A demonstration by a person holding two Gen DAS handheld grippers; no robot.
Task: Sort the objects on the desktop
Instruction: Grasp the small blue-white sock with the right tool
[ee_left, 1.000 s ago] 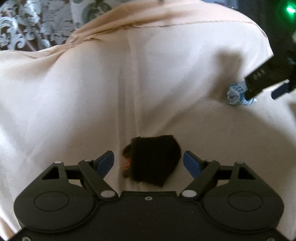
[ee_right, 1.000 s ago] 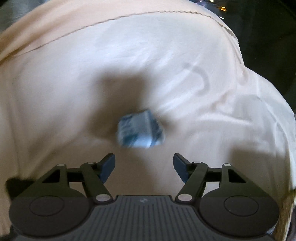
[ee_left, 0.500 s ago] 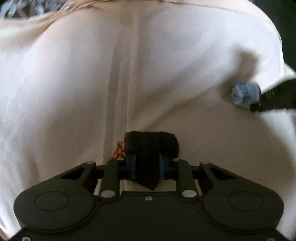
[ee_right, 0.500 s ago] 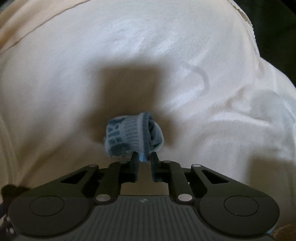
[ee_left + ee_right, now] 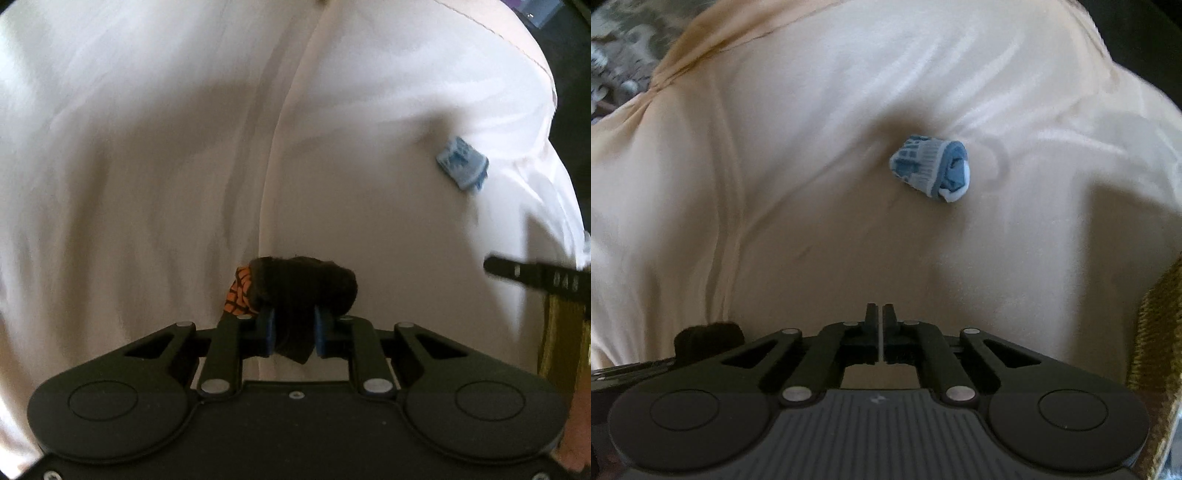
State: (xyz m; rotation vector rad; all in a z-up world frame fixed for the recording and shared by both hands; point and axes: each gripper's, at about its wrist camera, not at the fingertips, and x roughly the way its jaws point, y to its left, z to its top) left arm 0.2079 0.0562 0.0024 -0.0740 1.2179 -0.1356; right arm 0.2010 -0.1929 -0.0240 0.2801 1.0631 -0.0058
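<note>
- Left wrist view opens on the biggest thing in play: a pale cream satin-like cloth (image 5: 155,177) draped over the whole surface, creased down the middle.
- On to the left gripper (image 5: 294,334): its blue pads are pinched narrow on a black rolled sock bundle with an orange-and-black patterned piece tucked at its side (image 5: 301,286). It looks lifted off the cloth, though I can't be sure.
- Over to the right gripper (image 5: 880,319): fingers drawn together with only a sliver of light between them, and nothing held!
- Smallest item: a light blue and white rolled sock bundle (image 5: 931,168) lies loose on the cloth, well ahead of the right gripper's tips and a little to their right, clearly apart from them. From the left wrist it shows far out to the right (image 5: 463,164), near the cloth's edge.
- Progress, as I read it: early to midway. One bundle is in hand but not yet placed; the blue one is untouched on the cloth. No bin or sorting spot shows in either view, so where they go is anyone's guess.
- What's left: deliver the black bundle, then the right gripper must open wide and come at the blue one.
</note>
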